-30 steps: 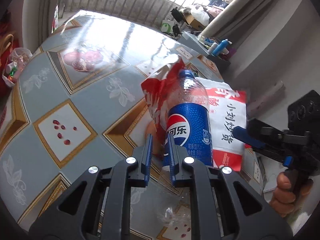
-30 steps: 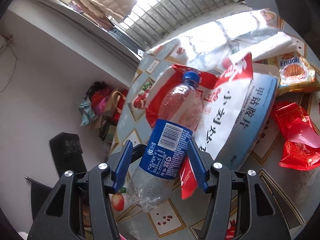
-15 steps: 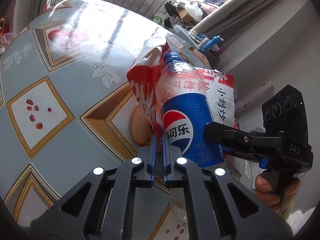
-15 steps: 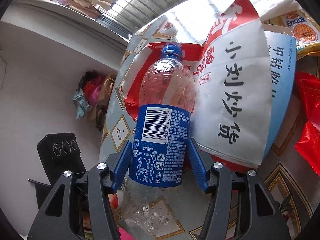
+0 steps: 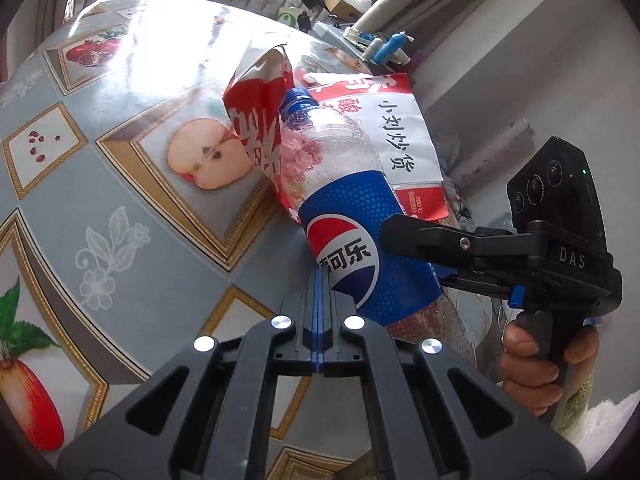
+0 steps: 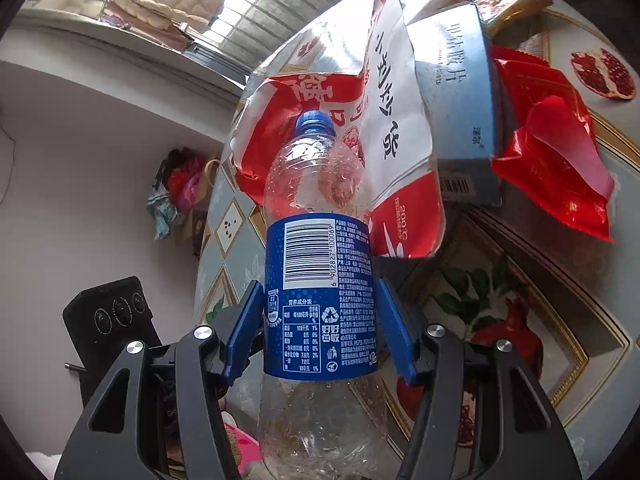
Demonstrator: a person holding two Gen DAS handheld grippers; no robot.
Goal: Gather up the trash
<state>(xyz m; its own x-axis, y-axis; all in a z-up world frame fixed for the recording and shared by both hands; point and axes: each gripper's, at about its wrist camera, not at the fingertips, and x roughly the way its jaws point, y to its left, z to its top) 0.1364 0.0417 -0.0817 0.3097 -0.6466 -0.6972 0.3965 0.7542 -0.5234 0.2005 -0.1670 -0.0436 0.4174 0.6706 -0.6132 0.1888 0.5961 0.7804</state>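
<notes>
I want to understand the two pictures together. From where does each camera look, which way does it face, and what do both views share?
Left wrist: sits on the left gripper, whose fingers are shut; faces across the table; shows the right gripper and right hand.
Right wrist: sits on the right gripper, faces the table's trash; its fingers flank the Pepsi bottle.
Shared: the Pepsi bottle and red-white bag.
</notes>
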